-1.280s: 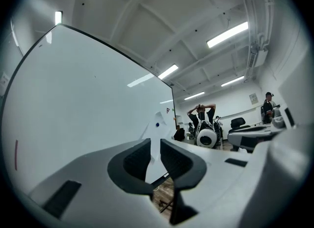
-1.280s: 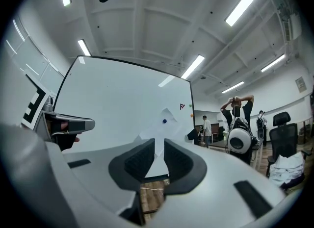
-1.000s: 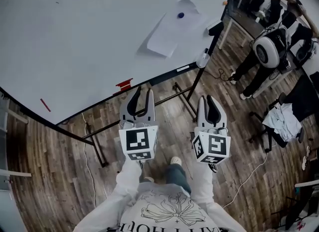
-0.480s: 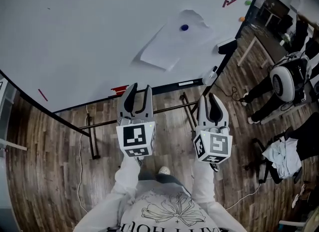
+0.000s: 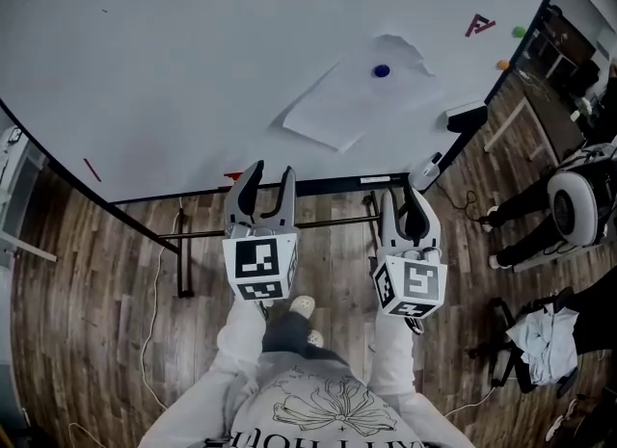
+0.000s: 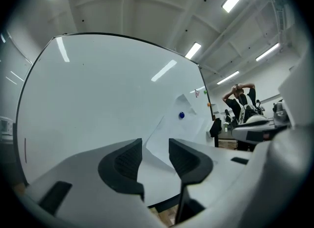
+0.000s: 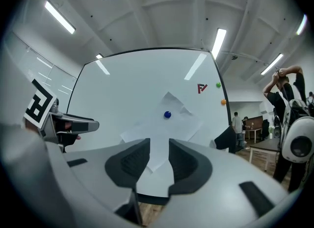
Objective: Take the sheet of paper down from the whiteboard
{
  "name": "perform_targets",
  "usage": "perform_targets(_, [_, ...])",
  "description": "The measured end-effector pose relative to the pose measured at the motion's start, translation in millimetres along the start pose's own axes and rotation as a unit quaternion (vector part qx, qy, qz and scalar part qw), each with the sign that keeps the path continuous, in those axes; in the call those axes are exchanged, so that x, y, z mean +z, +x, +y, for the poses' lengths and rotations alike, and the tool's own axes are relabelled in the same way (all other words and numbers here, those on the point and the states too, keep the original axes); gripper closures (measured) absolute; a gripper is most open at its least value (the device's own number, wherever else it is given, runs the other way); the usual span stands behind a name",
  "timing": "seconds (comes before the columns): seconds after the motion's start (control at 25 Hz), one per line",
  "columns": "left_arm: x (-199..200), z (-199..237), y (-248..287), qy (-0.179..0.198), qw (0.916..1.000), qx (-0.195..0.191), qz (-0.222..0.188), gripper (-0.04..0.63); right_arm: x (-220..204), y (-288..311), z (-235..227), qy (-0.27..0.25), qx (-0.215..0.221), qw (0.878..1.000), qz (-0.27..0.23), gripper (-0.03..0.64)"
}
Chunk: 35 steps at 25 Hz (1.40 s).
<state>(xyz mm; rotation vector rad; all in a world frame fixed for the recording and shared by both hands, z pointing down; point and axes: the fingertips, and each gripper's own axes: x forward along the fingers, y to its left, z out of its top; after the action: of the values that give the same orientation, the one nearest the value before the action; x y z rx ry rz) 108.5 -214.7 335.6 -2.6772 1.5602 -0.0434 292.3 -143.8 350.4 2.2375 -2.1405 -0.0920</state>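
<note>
A white sheet of paper (image 5: 349, 101) hangs tilted on the whiteboard (image 5: 174, 61), pinned near its top by a blue magnet (image 5: 382, 71). Its top edge is crumpled. My left gripper (image 5: 271, 174) points at the board's lower edge, left of and below the sheet; its jaws are opening with nothing between them. My right gripper (image 5: 406, 196) is level beside it, under the sheet's right part, its jaws also opening and empty. The left gripper view has the paper (image 6: 169, 134) beyond the left gripper (image 6: 155, 149). In the right gripper view the paper (image 7: 164, 126) and magnet (image 7: 167, 114) lie past the right gripper (image 7: 159, 154).
A black eraser (image 5: 466, 116) sticks to the board right of the sheet, and a marker (image 5: 424, 169) lies on the tray. A red mark (image 5: 479, 24) and small coloured magnets (image 5: 519, 31) sit top right. The board's stand (image 5: 183, 263) and a person with a backpack (image 5: 576, 196) are nearby.
The board and paper have swung in front of me, the sheet now closer above both grippers. Both pairs of jaws stand wider apart than before.
</note>
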Motion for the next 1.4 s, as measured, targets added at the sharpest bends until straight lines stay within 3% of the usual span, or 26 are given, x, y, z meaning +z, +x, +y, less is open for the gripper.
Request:
perform_targets(0.28, [-7.8,19.5,46.1,0.001,0.9998,-0.015,0.01,0.42,-3.7,48.4,-8.7,-0.005,0.001,1.0,-0.002,0.493])
perform_targets(0.68, [-35.6,31.4,114.1,-0.013,0.9957,-0.077,0.051,0.417,20.4,126.9,-8.5,-0.027,0.005,0.999,-0.023,0.477])
perform_targets(1.24, [-45.1,21.5,151.4,-0.052,0.9854,-0.153,0.055,0.42,26.5,174.8,-13.7,-0.035,-0.016,0.999,-0.034,0.469])
perform_targets(1.4, [-42.2,20.3,156.4,-0.062,0.9851,-0.153,0.048,0.526,31.1,180.9,-19.7,-0.037,-0.016,0.998,-0.04,0.469])
